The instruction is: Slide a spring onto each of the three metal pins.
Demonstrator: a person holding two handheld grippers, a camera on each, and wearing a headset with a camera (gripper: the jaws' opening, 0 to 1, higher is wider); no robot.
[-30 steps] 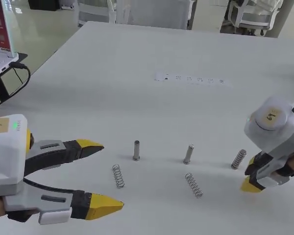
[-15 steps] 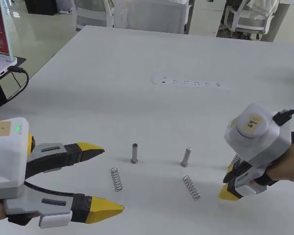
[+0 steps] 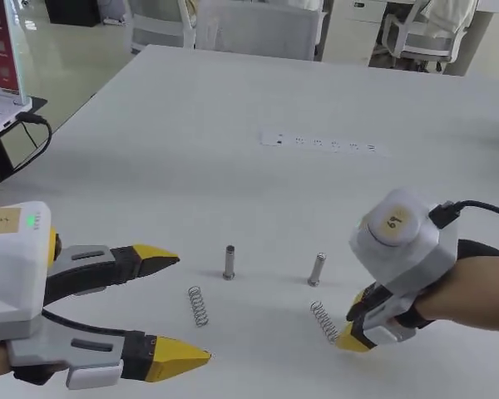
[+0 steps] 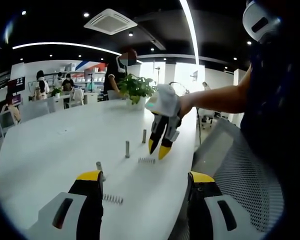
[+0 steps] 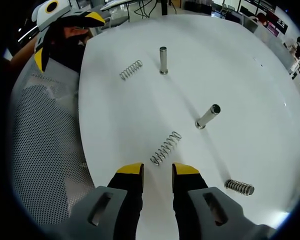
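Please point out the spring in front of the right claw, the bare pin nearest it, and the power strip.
spring (image 5: 166, 148), right gripper view, middle coils
bare pin (image 5: 208, 116), right gripper view, mid shaft
power strip (image 3: 324, 143), head view, middle of top face

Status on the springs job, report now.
Left tool open, empty. Right tool open, tips at loose spring. Far pin and near pin bare. Nothing between spring and near pin.

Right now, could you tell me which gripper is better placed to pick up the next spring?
Right, I'd say: the right gripper tilts down with open jaws lined up just short of the middle spring; the left gripper is held level, not aimed at one.
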